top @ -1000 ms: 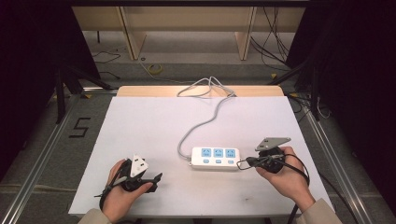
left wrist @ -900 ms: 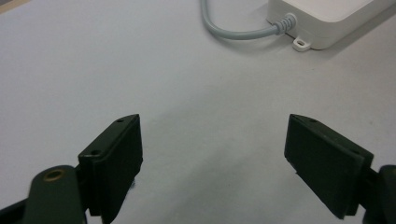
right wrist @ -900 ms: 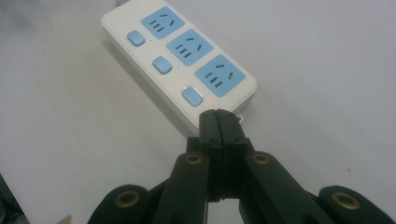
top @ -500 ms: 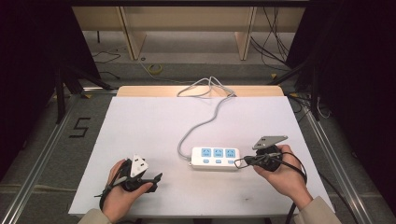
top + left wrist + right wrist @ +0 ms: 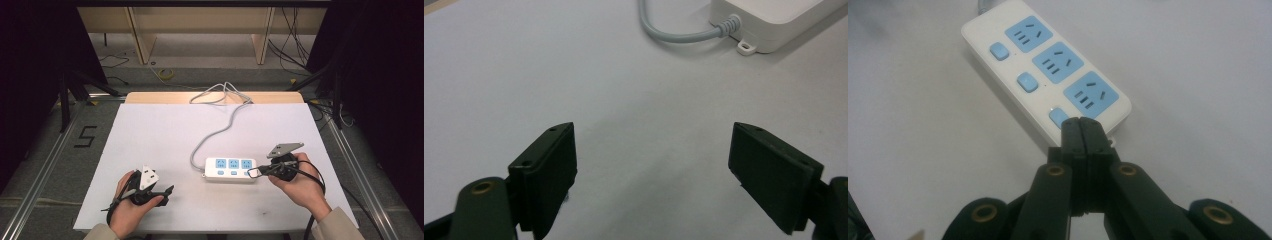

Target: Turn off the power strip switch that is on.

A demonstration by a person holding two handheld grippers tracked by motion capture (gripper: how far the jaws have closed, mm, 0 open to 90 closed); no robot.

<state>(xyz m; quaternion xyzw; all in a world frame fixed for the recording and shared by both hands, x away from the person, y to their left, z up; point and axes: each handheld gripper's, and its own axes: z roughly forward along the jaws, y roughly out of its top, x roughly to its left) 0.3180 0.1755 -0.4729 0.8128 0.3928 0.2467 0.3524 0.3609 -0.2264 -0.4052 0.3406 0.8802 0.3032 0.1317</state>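
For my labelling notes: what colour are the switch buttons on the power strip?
Light blue, like the socket faces, on the white power strip; clearest in the right gripper view.

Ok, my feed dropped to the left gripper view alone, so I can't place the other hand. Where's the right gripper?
Observer: The right gripper has its jaws shut together, with nothing between them, and its tips are at the near end of the power strip.
Operator: What's on top of that strip? I see just one white corner and its grey cable.
Observer: Three blue sockets in a row, each with a small blue switch beside it; the tips sit right at the nearest switch.
Operator: Where does the cable go?
Observer: In the high view the cable runs to the table's far edge and loops there.
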